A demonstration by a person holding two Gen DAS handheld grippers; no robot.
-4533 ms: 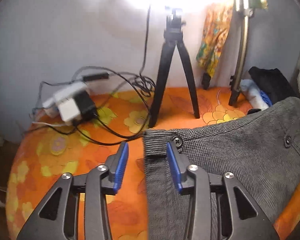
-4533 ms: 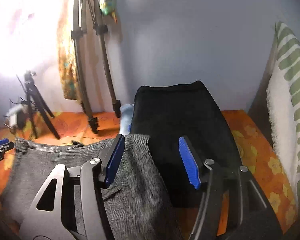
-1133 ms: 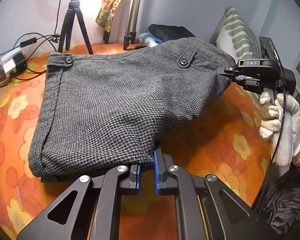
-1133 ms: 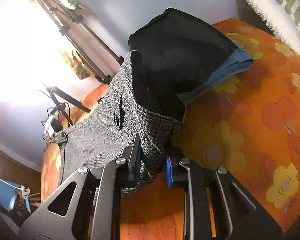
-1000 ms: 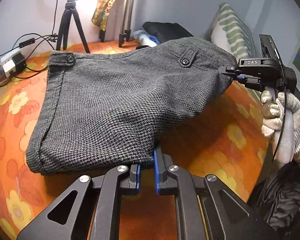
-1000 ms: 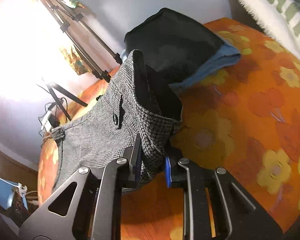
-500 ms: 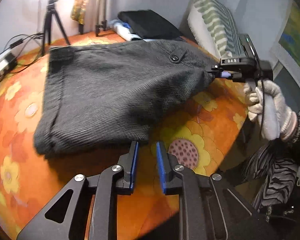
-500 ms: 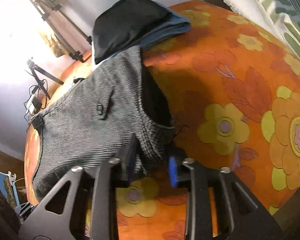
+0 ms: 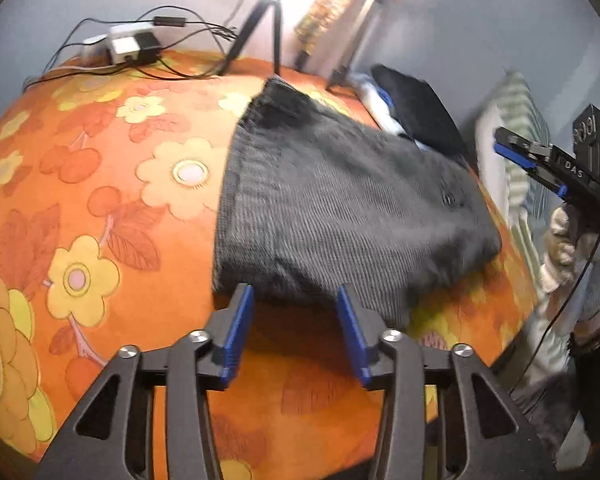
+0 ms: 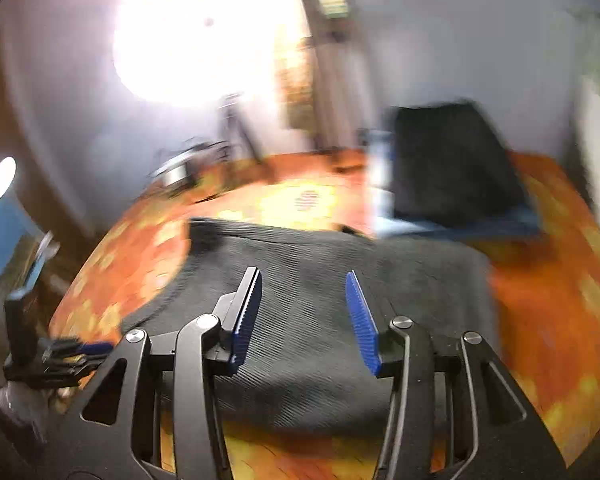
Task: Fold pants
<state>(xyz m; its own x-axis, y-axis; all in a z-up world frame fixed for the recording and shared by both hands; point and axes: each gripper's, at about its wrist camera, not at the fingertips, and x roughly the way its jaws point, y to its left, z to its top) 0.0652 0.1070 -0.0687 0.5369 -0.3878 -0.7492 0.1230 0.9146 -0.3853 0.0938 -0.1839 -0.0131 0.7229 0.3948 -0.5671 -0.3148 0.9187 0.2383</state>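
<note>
The grey tweed pants [image 9: 340, 208] lie folded flat on the orange flowered bedspread [image 9: 92, 200]. My left gripper [image 9: 296, 320] is open and empty, just off the near edge of the pants. My right gripper [image 10: 304, 308] is open and empty, held above the pants [image 10: 320, 288], with motion blur in that view. In the left wrist view the right gripper [image 9: 516, 152] hangs in the air to the right of the pants, held by a gloved hand [image 9: 568, 248].
A stack of black and blue folded clothes [image 9: 416, 108] lies at the back right, next to a striped pillow [image 9: 516, 148]. A tripod [image 9: 264, 28], light stands and a power strip with cables [image 9: 132, 44] stand along the back wall. The bed edge is close on the right.
Both grippers have opened and let go of the pants, which now lie flat on the bed. The right gripper has lifted up and away; the left has swung to the near edge.
</note>
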